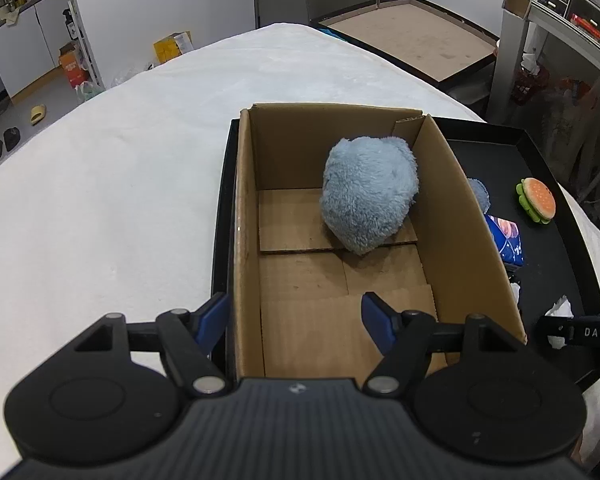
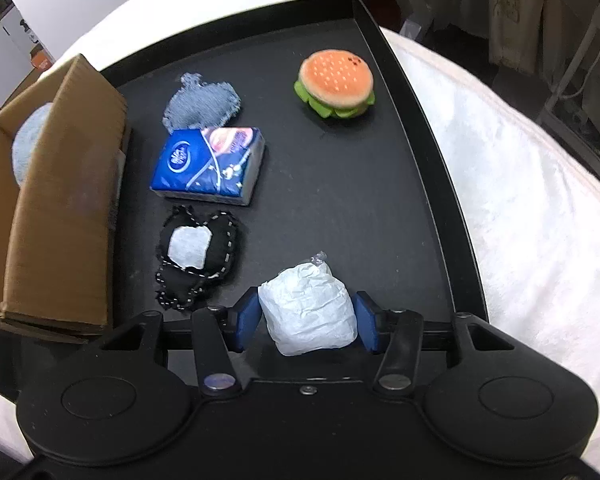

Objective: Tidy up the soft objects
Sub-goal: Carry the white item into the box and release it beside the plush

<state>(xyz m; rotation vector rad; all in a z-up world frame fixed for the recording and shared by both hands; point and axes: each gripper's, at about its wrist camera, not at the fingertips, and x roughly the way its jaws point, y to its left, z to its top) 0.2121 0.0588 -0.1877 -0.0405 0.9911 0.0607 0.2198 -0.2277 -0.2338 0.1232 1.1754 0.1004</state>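
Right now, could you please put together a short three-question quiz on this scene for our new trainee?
1. True or false: the cardboard box is empty.
2. What sits between the right gripper fingers? A) plush burger B) white wrapped bundle C) blue tissue pack
3. Fill in: the loose soft items lie on a black ____.

Key:
1. False; a fluffy blue plush lies inside.
2. B; the pads touch both its sides.
3. tray.
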